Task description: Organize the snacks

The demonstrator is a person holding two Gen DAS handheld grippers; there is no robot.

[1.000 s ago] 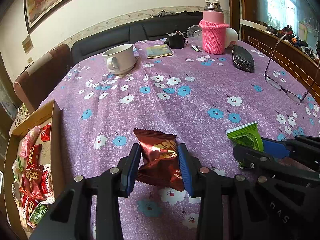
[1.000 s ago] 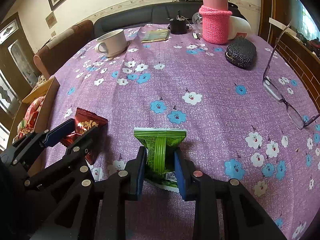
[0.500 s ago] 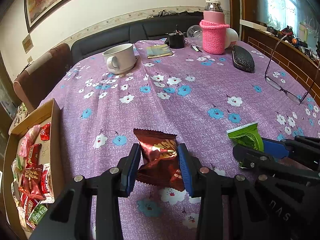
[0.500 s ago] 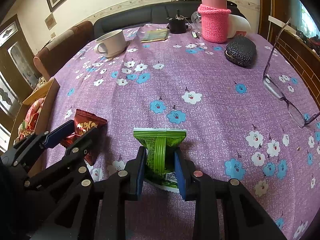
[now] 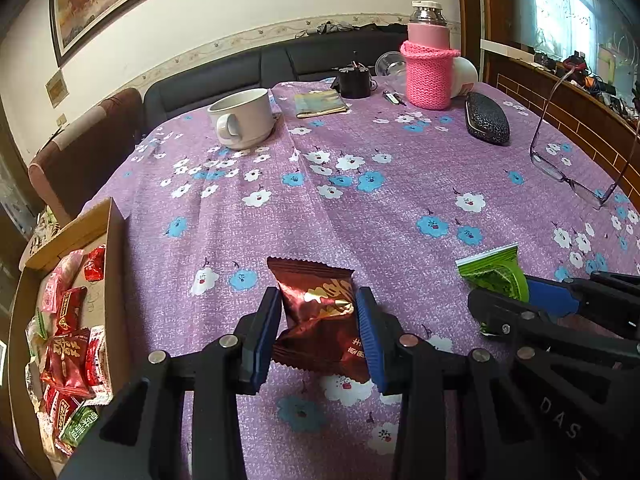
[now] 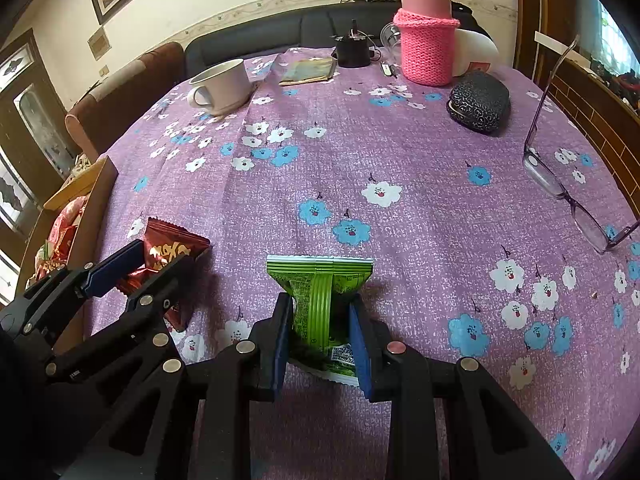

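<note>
The left gripper (image 5: 318, 316) grasps a dark red snack packet (image 5: 320, 320) low in the middle of the left wrist view, its blue pads pressed into both sides so the foil creases between them. The packet's lower edge sits on or just above the purple flowered tablecloth (image 5: 360, 184); which of the two cannot be told. In the lower right of the same view the right gripper (image 5: 516, 300) clenches a green snack packet (image 5: 496, 274), whose crimped top sticks out toward the middle of the table.

In the right wrist view the green packet (image 6: 320, 300) sits low in the centre, squeezed narrow between the right gripper's (image 6: 320, 332) blue pads, with its sealed top fanning out above them. The left gripper (image 6: 144, 268) and its red packet (image 6: 172, 250) show at the lower left.

A cardboard box (image 5: 116, 264) lies at the left edge of the left wrist view, beside the table, already holding many red, pink and green packets.

Toward the top of that view stand a white mug (image 5: 242, 120), a folded booklet (image 5: 320, 103), a small black pot (image 5: 354, 82) and a flask in a pink knitted sleeve (image 5: 428, 68). A black glasses case (image 5: 486, 118) lies to the right of the flask, and a pair of glasses (image 5: 576, 176) rests near the right edge.
</note>
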